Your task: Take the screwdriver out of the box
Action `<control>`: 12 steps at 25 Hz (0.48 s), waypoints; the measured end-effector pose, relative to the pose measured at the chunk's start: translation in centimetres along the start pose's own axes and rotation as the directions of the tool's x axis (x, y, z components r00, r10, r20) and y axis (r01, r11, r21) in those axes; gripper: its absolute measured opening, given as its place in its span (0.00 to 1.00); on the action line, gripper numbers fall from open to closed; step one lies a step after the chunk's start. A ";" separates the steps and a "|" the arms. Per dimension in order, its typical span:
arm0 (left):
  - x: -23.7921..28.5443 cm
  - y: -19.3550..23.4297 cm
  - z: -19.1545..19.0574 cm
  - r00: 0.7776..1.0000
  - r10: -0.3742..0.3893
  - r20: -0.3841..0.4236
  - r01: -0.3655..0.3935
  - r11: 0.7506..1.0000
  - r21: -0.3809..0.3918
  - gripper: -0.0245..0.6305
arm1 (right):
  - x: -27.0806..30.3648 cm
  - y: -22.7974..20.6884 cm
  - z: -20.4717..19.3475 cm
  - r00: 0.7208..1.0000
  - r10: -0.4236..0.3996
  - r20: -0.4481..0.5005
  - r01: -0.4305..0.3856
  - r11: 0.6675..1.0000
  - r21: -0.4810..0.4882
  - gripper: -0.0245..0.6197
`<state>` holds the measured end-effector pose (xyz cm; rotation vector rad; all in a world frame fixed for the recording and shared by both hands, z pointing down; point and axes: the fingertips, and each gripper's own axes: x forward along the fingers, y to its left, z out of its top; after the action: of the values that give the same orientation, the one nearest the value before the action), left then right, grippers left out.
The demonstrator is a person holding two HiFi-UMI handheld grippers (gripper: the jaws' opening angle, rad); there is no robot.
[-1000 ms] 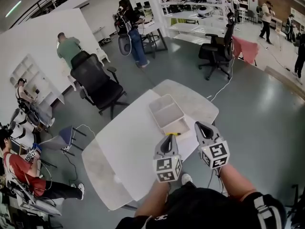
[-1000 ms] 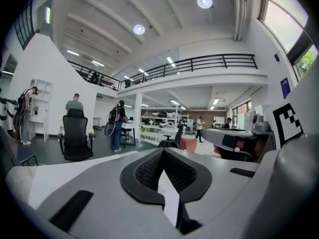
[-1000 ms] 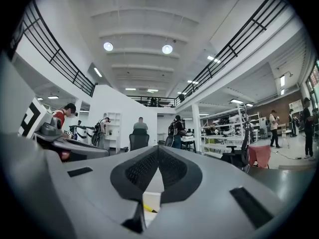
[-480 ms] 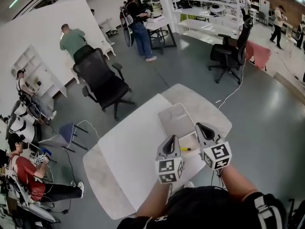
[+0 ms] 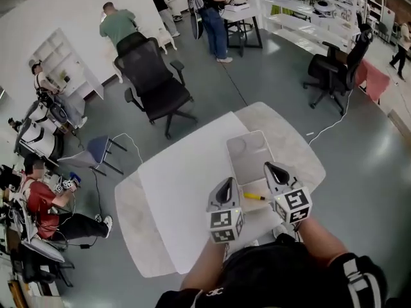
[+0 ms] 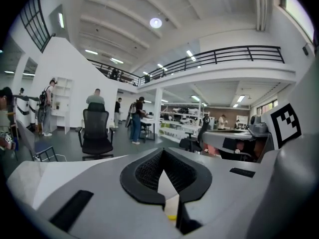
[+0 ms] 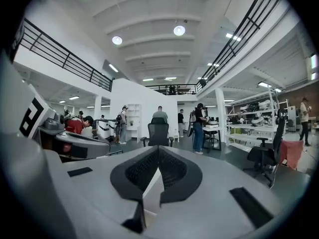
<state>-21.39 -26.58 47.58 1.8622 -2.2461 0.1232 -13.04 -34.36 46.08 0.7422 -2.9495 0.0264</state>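
Observation:
An open pale grey box (image 5: 249, 154) stands on the white table (image 5: 183, 191), toward its right side. The screwdriver (image 5: 254, 196), with a yellow handle and dark shaft, lies across the box's near end. My left gripper (image 5: 226, 183) hovers just left of that near end, jaws shut and holding nothing. My right gripper (image 5: 270, 168) hangs over the box's right rim, also shut and holding nothing. In the left gripper view a sliver of yellow screwdriver (image 6: 171, 216) shows below the left gripper (image 6: 162, 153). The right gripper view shows the right gripper (image 7: 158, 148) with pale table behind.
A black office chair (image 5: 154, 85) stands beyond the table's far left. A small blue chair (image 5: 96, 149) and a seated person in red (image 5: 40, 199) are at the left. Another black chair (image 5: 334, 69) stands at the far right. Several people stand at benches behind.
The head view has shifted, so table and box sit lower and nearer. Both grippers keep their pose and stay shut. The screwdriver now lies between the two grippers.

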 end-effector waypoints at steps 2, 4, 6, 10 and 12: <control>-0.1 0.8 -0.1 0.999 0.048 0.001 -0.048 0.999 -0.020 0.06 | 0.8 0.5 -0.3 0.999 0.052 -0.015 -0.052 0.999 -0.011 0.06; -0.3 1.5 -0.2 0.996 0.092 -0.003 -0.092 0.995 -0.038 0.06 | 1.4 1.2 -0.5 0.994 0.105 -0.032 -0.106 0.994 -0.031 0.06; -0.5 2.0 -0.1 0.992 0.127 -0.004 -0.127 0.991 -0.041 0.06 | 1.9 1.6 -0.7 0.989 0.144 -0.044 -0.146 0.988 -0.045 0.06; -0.9 2.4 0.4 0.983 0.186 0.002 -0.185 0.982 -0.045 0.06 | 2.8 1.5 -1.2 0.979 0.197 -0.055 -0.201 0.978 -0.059 0.06; -1.2 2.6 0.4 0.977 0.212 0.000 -0.212 0.976 -0.049 0.06 | 3.0 1.7 -1.7 0.970 0.233 -0.071 -0.238 0.969 -0.065 0.06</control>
<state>-23.79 -25.05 47.15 1.5965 -2.4234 0.0974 -16.32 -34.23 48.10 0.3714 -2.9419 -0.0400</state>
